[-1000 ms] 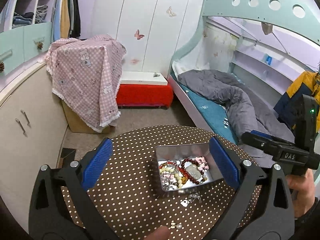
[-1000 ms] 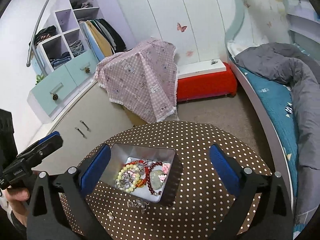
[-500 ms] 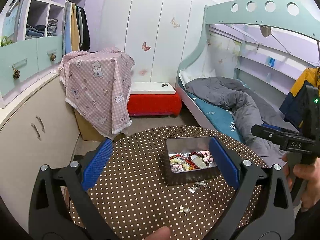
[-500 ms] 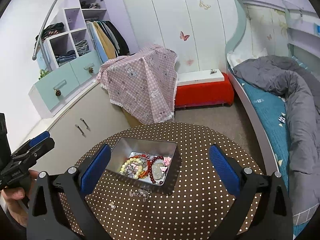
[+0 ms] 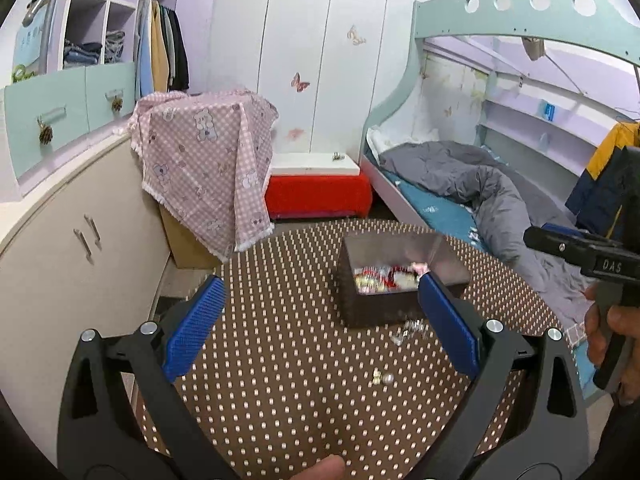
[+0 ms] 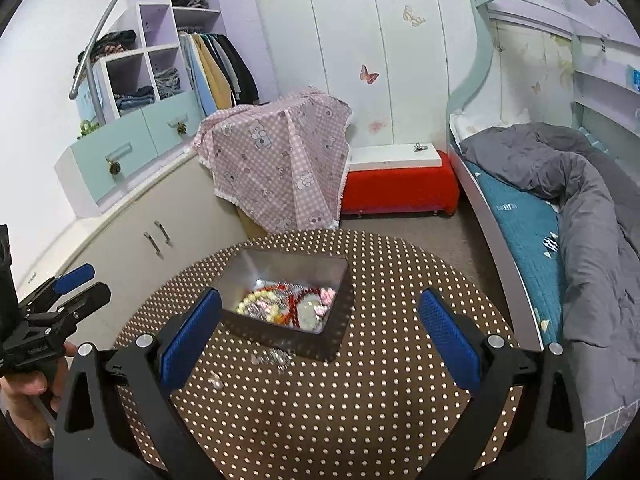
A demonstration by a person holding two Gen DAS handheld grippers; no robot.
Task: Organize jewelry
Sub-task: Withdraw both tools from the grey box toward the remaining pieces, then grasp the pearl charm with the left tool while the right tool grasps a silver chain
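A metal tin (image 5: 448, 264) (image 6: 276, 268) holding mixed bead bracelets and other jewelry stands on a round brown polka-dot table (image 5: 280, 360) (image 6: 380, 380). A small silver piece (image 5: 408, 330) (image 6: 274, 358) lies on the table just in front of the tin. A pair of small earrings (image 5: 383, 377) (image 6: 216, 382) lies nearer me. My left gripper (image 5: 320, 332) is open and empty, above the table short of the tin. My right gripper (image 6: 320, 332) is open and empty, held back from the tin; it also shows in the left wrist view (image 5: 576, 248).
A low cabinet (image 5: 80, 248) runs along the left. A pink checked cloth (image 5: 208, 168) covers a box behind the table. A red bench (image 5: 316, 196) stands at the back and a bed with a grey duvet (image 5: 480, 188) at the right.
Both grippers have pulled back and tilted up, so the tin sits farther away and lower in view. Both stay open and empty.
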